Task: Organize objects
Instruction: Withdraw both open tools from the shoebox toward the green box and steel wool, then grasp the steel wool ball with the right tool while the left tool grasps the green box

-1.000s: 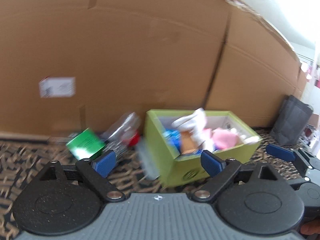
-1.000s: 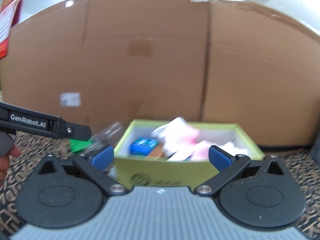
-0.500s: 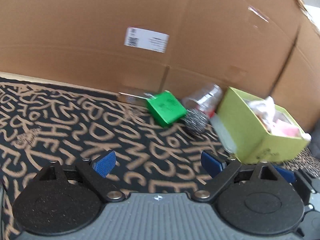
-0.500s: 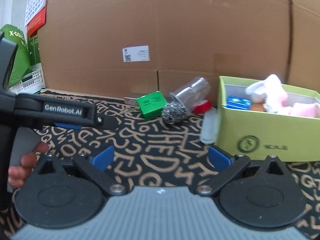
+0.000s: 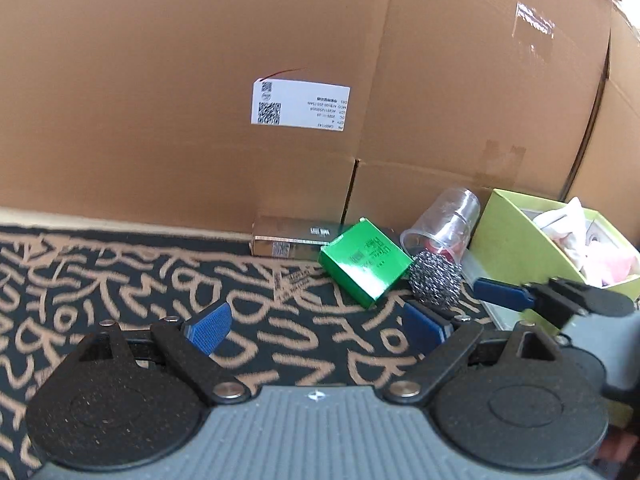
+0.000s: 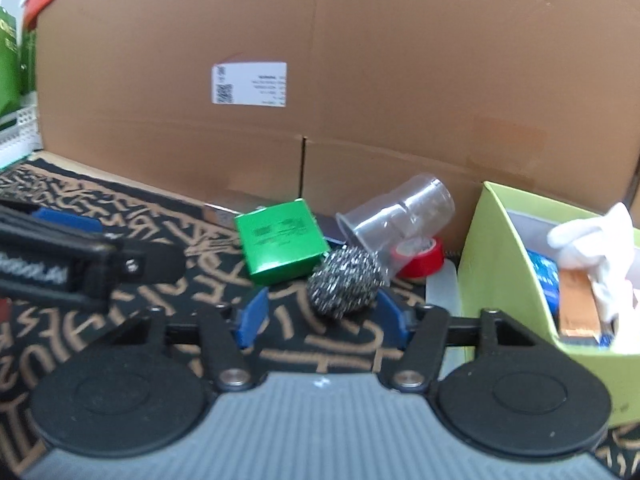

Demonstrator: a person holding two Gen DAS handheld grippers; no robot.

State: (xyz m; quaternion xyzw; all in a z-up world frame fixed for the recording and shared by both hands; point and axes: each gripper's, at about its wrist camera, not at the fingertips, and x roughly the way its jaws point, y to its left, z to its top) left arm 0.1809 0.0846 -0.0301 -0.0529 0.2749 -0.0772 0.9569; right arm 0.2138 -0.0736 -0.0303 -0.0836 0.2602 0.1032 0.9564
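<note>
Here, both grippers stood wide, holding nothing. The right gripper [image 6: 322,314] sat low over the patterned mat [image 6: 120,216], its blue pads on either side of the steel scourer [image 6: 345,280], which lay just ahead between them; whether a pad touched it could not be told. The left gripper [image 5: 316,326] hung over bare mat, well short of the clutter. The green box [image 5: 366,266] lay tilted, touching the scourer's left side. Behind it a flat brown box [image 5: 286,236] rested against the cardboard wall [image 5: 200,80]. A clear cup [image 6: 396,214] lay on its side behind the scourer, with a red tape roll [image 6: 420,258] by its mouth. To the right stood the lime bin [image 6: 492,248], holding a white cloth [image 6: 592,244], a blue packet [image 6: 542,276] and other items.
</note>
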